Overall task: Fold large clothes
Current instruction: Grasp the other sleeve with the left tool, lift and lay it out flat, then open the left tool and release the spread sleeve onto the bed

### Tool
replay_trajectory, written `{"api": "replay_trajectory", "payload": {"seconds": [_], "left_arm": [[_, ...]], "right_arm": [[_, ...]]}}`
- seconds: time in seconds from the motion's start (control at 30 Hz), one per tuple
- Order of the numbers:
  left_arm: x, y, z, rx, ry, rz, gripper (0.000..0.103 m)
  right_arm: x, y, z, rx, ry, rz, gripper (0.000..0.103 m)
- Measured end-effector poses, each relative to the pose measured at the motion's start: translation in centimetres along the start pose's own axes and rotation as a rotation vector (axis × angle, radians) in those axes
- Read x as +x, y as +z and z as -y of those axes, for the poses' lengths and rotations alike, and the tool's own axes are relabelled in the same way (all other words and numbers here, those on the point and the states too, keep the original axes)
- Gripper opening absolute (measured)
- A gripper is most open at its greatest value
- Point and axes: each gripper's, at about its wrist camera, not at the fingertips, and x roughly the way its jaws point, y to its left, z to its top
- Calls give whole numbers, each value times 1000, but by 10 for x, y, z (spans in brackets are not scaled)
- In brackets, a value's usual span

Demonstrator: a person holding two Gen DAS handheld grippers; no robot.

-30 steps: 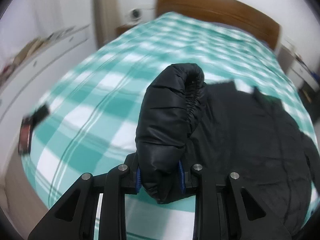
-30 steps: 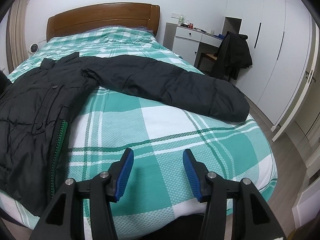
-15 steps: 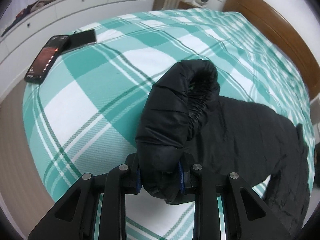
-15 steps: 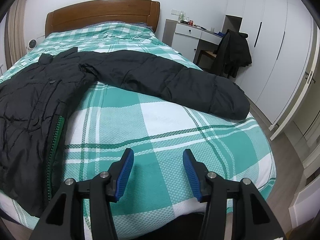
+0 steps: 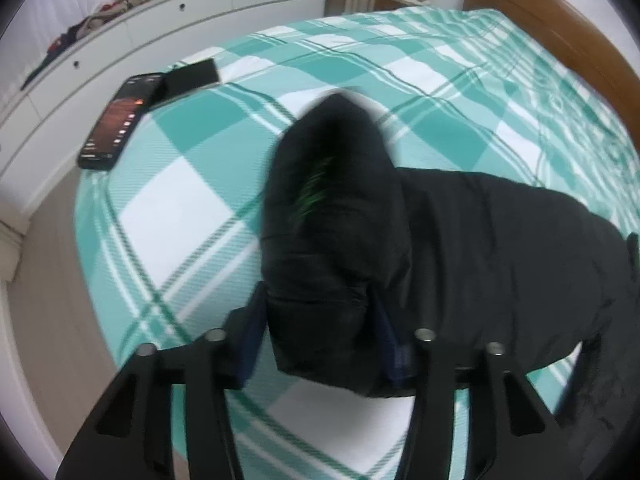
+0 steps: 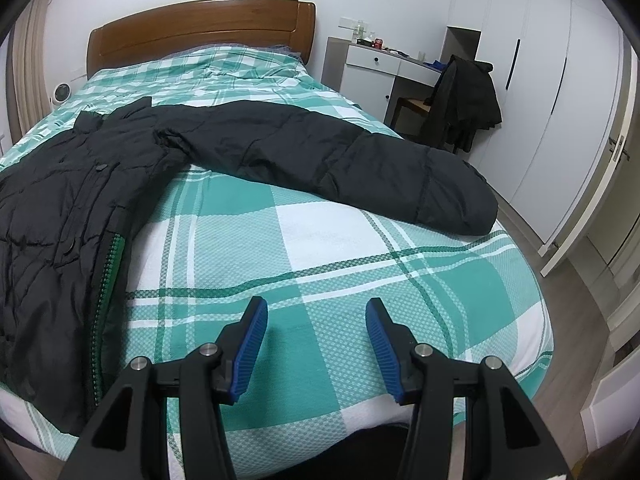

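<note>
Black puffer jacket [image 6: 80, 208] spread on bed [image 6: 320, 280]. Left tool [image 5: 320, 320] just opening, sleeve cuff [image 5: 332, 208] loose between pads. Right tool [image 6: 316, 328] half-wide, empty. Bulky, soft, slippery shell; best gripped at cuff or hem.

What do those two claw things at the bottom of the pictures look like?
Both are black, angular, two-pronged tools with round silver bolts at the joints. The right gripper has ribbed bright-blue fingertip pads; the left gripper has darker blue pads, blurred here. No cables or markings show.
</note>
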Motion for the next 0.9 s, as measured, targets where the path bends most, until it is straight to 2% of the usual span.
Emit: {"api": "replay_trajectory", "payload": {"seconds": [0.1,0.13,0.33,0.5,0.57,0.7,0.83,0.9], "left_arm": [[-5,-2,-12,-4,13,3,63],[-8,-3,-17,-10,13,6,68],[-39,-21,-30,-27,-3,51,86],[-86,-60,-7,58,-141,79,87],[-107,-82,15,157,-221,79,95],[-129,-145,78,430,-396,4,96],[-113,-198,127,562,-432,-60,96],[-95,-213,141,572,-414,-112,96]], "right_arm": [[3,0,-1,-1,-7,-12,58],[3,0,-1,-2,-9,-14,61],[3,1,-4,-14,-6,-13,61],[-3,5,4,36,27,-26,61],[-8,7,6,103,114,-46,61],[-10,6,-21,126,360,-143,62],[-8,1,-60,55,541,-198,62],[-4,-1,-77,-4,571,-224,62]]}}
